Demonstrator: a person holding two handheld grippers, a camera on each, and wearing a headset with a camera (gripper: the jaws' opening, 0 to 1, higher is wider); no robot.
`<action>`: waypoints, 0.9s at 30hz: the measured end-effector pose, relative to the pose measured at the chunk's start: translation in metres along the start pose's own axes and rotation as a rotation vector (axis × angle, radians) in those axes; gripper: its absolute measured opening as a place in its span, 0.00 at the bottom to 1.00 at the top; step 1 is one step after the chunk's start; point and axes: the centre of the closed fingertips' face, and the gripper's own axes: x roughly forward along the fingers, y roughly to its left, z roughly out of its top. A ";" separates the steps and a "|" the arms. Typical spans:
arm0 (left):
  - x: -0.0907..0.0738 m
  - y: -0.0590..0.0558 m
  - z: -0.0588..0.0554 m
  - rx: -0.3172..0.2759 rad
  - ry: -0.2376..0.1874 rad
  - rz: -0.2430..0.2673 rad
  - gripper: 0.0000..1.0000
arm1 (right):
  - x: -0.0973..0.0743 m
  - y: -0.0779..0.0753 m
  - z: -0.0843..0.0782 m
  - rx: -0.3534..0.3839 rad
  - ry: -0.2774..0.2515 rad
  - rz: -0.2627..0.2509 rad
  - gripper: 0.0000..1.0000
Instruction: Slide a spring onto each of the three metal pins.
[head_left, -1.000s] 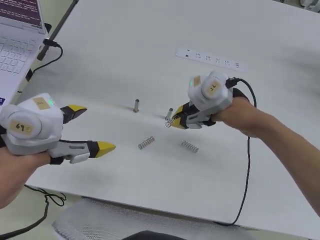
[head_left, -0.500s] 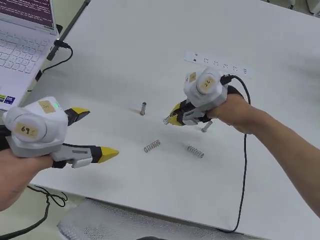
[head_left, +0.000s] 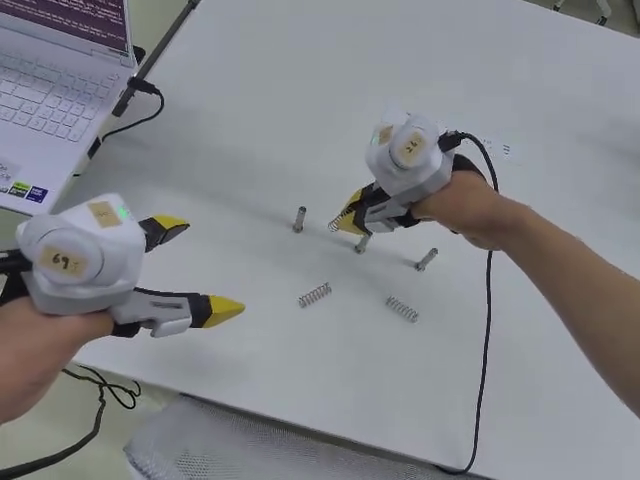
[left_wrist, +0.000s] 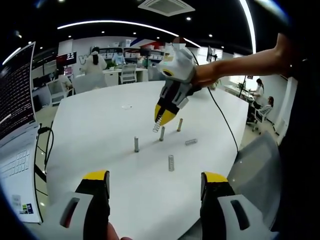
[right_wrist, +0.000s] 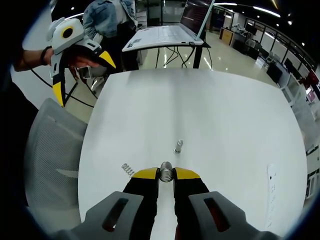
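Three short metal pins stand in a row on the white table: left pin (head_left: 300, 219), middle pin (head_left: 362, 243), right pin (head_left: 426, 260). My right gripper (head_left: 343, 222) hovers just above and left of the middle pin, shut on a small spring (head_left: 334, 226) that sticks out between its yellow tips (right_wrist: 166, 171). Ahead of it stands one pin (right_wrist: 178, 146). Two loose springs (head_left: 314, 295) (head_left: 402, 309) lie in front of the pins. My left gripper (head_left: 195, 268) is open at the near left, holding nothing, well away from the pins (left_wrist: 136, 144).
An open laptop (head_left: 55, 70) with a plugged cable sits at the far left. A white power strip (head_left: 505, 150) lies behind the right hand. The right gripper's black cable (head_left: 488, 330) runs off the table's near edge. A mesh chair (right_wrist: 50, 165) stands by that edge.
The right gripper, still holding the spring, has risen slightly and shifted left, uncovering the middle and right pins. The head camera has moved. The left gripper stays open.
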 end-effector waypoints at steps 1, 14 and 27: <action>0.000 0.000 0.000 0.000 0.000 0.001 0.71 | 0.001 -0.002 0.003 -0.004 0.001 -0.002 0.09; -0.005 0.005 0.002 -0.011 -0.013 0.014 0.71 | 0.018 -0.028 0.021 -0.052 0.026 0.009 0.09; -0.004 0.006 0.003 -0.024 -0.014 0.020 0.71 | 0.030 -0.024 0.022 -0.075 0.057 0.035 0.09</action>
